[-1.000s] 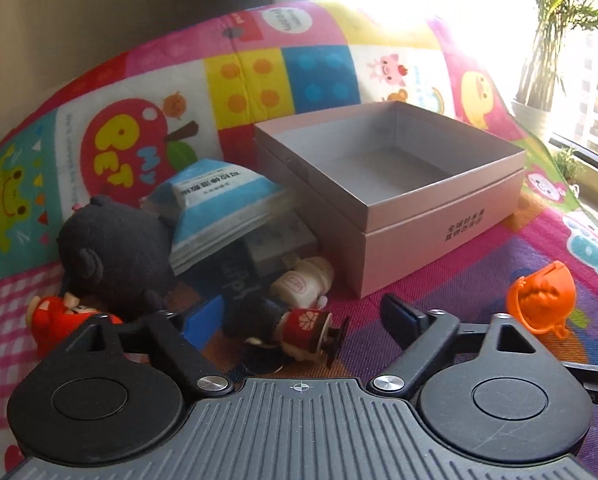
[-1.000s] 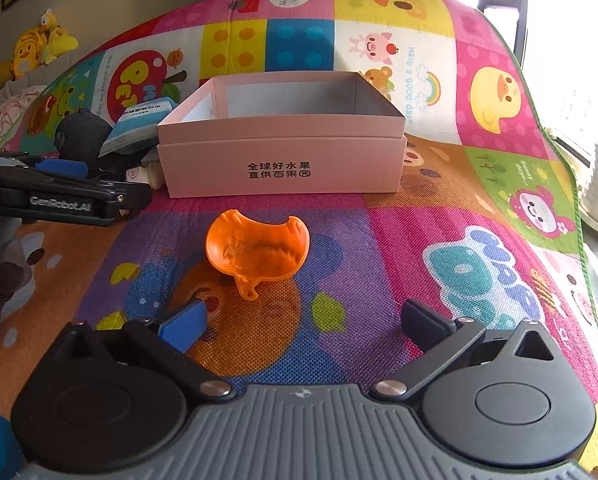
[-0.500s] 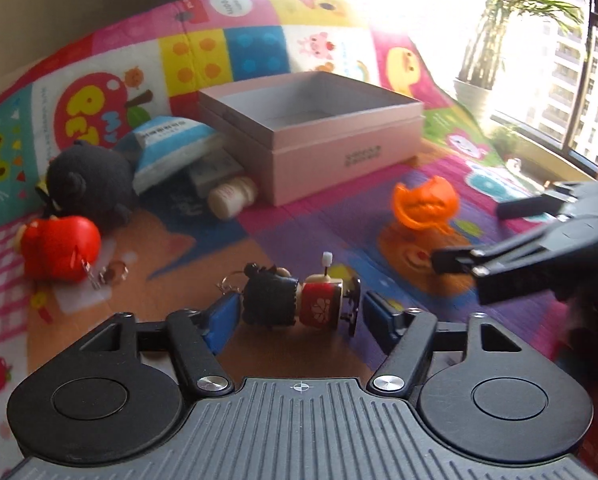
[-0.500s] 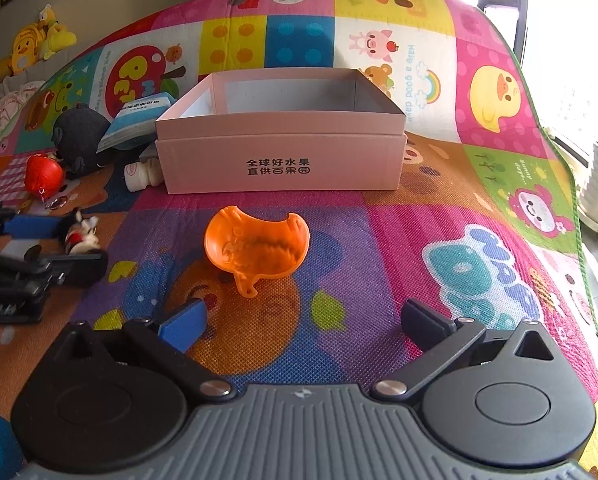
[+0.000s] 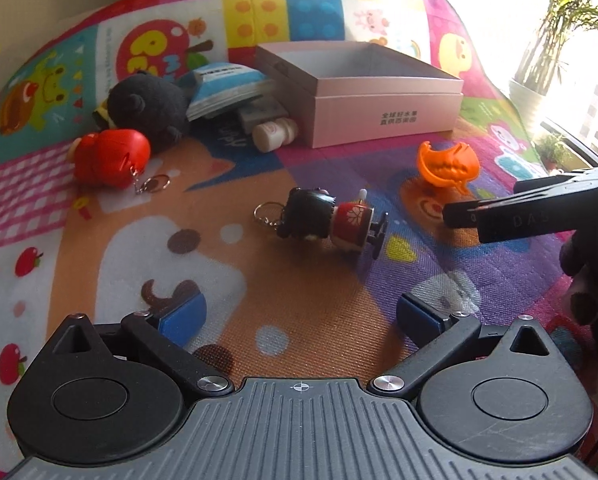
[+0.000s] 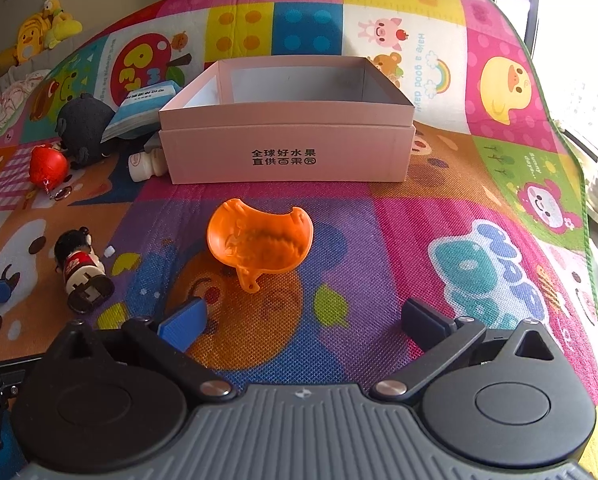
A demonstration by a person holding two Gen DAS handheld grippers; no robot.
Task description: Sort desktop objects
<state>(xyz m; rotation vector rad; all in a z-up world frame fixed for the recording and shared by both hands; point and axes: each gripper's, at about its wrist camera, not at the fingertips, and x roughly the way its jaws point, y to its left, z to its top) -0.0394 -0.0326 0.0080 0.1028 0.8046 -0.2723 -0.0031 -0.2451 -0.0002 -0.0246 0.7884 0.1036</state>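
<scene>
Left gripper [image 5: 299, 312], jaws opening with nothing between them, points at the keychain doll [image 5: 331, 222] lying on its side on the play mat [image 5: 99, 240]. Right gripper [image 6: 303, 320], jaws spread and empty, faces the orange toy [image 6: 259, 240] before the open pink box [image 6: 287, 152]. Beside the box crowd a black plush [image 5: 147, 108], red figure [image 5: 111, 156], blue packet [image 5: 223, 84] and small bottle [image 5: 275, 134]; the packet partly hides a further item, unidentifiable.

Both wrist views look down low over the play mat [image 6: 439, 208], sharing the pink box [image 5: 379, 104].
</scene>
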